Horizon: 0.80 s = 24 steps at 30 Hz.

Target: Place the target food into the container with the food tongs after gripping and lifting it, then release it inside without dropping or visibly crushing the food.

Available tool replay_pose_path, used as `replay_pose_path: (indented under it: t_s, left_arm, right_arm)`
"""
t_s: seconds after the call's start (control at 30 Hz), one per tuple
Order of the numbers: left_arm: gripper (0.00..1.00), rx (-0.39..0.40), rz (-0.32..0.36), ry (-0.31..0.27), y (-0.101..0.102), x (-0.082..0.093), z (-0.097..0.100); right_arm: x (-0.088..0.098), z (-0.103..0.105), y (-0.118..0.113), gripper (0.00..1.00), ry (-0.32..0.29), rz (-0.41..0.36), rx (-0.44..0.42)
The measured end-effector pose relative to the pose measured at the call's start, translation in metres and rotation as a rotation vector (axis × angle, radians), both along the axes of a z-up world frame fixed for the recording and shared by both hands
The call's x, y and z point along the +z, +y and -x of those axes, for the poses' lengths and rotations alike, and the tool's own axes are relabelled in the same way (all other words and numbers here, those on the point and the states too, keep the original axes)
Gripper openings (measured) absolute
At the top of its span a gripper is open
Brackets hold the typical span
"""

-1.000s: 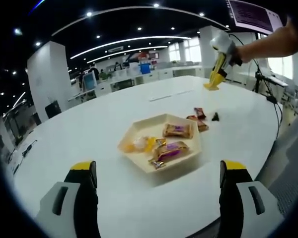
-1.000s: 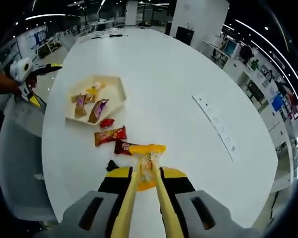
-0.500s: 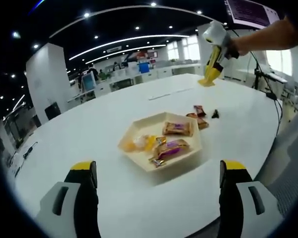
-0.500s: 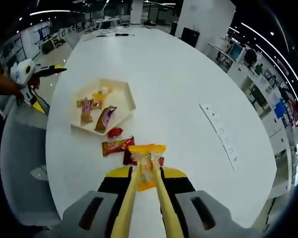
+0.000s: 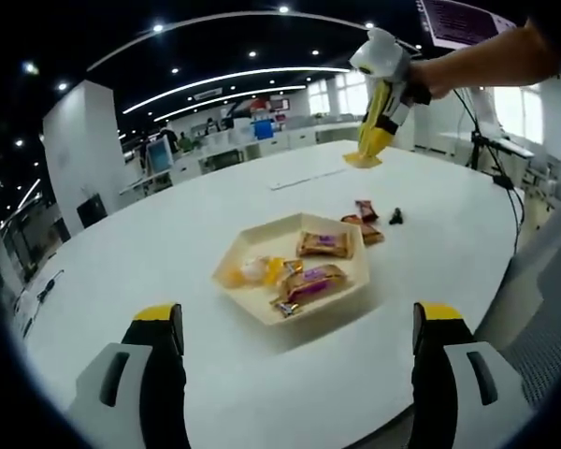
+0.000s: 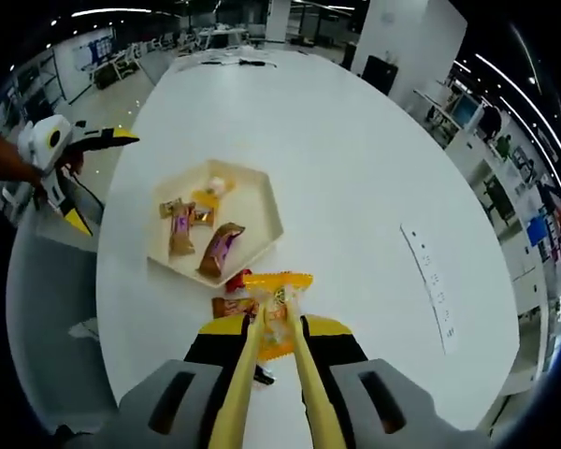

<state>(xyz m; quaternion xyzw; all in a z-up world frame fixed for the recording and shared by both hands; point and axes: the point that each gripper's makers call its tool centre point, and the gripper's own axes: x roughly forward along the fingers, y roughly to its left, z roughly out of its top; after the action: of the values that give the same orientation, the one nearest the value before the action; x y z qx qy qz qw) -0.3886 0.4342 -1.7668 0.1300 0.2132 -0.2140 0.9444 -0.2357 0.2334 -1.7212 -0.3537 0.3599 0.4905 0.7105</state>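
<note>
yellow snack packet (image 6: 277, 309) pinched in food tongs (image 6: 269, 383) held shut-tight by right gripper (image 6: 273, 348), high above white table (image 6: 355, 178) near hexagonal tray (image 6: 262, 201) of wrapped snacks; left gripper (image 5: 297, 323) spread wide, holding nothing.

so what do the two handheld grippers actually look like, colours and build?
The left claw has two black jaws with yellow tips, set in pale grey housings. The right claw has the same grey housings and black jaws with yellow caps, plus long yellow food tongs running along the jaws. Seen from the left gripper view, the right unit is a white body with yellow tongs, held on a bare forearm with no sleeve showing.
</note>
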Motion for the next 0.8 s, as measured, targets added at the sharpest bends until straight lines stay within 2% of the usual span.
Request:
replay_pose_path:
  t_s: [0.2, 0.5, 0.73, 0.8]
  left_arm:
    - [0.98, -0.008, 0.001, 0.000, -0.001, -0.001, 0.001]
    - [0.96, -0.020, -0.012, 0.008, -0.003, -0.003, 0.002]
    - [0.97, -0.028, 0.005, -0.002, -0.005, 0.000, 0.002]
    - [0.98, -0.027, 0.032, -0.017, -0.006, 0.004, 0.000]
  right_arm:
    - [0.013, -0.001, 0.032, 0.20, 0.000, -0.017, 0.035]
    - [0.022, -0.004, 0.076, 0.20, -0.010, 0.001, 0.092]
    - [0.031, -0.007, 0.101, 0.20, -0.003, -0.016, 0.093]
    - [0.035, -0.009, 0.109, 0.20, -0.009, -0.013, 0.097]
